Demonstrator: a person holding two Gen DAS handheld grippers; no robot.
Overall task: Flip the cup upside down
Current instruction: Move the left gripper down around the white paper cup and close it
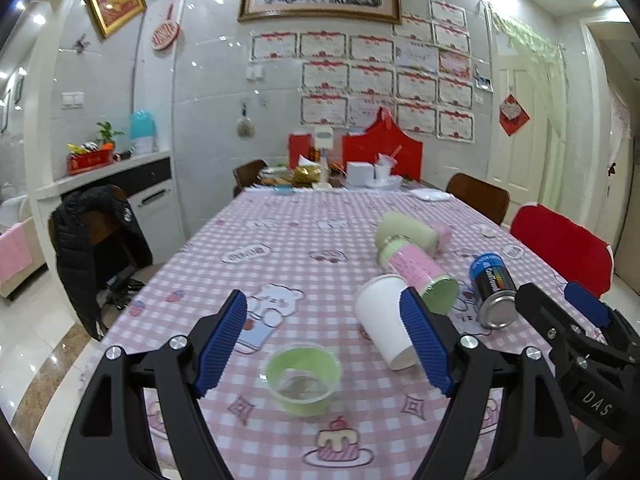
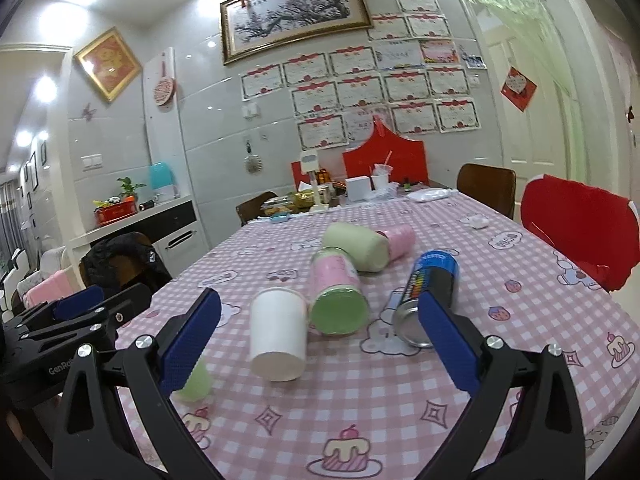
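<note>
Cup [image 2: 278, 338] — white paper, tipped, base toward camera — lay centred ahead of right gripper [image 2: 320, 340], nearer than left gripper [image 1: 326, 344]; both spread wide, empty.

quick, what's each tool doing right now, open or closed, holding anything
Left tool: open, holding nothing, above the small green cup.
Right tool: open, holding nothing, the white paper cup lying between its fingers ungripped.
</note>
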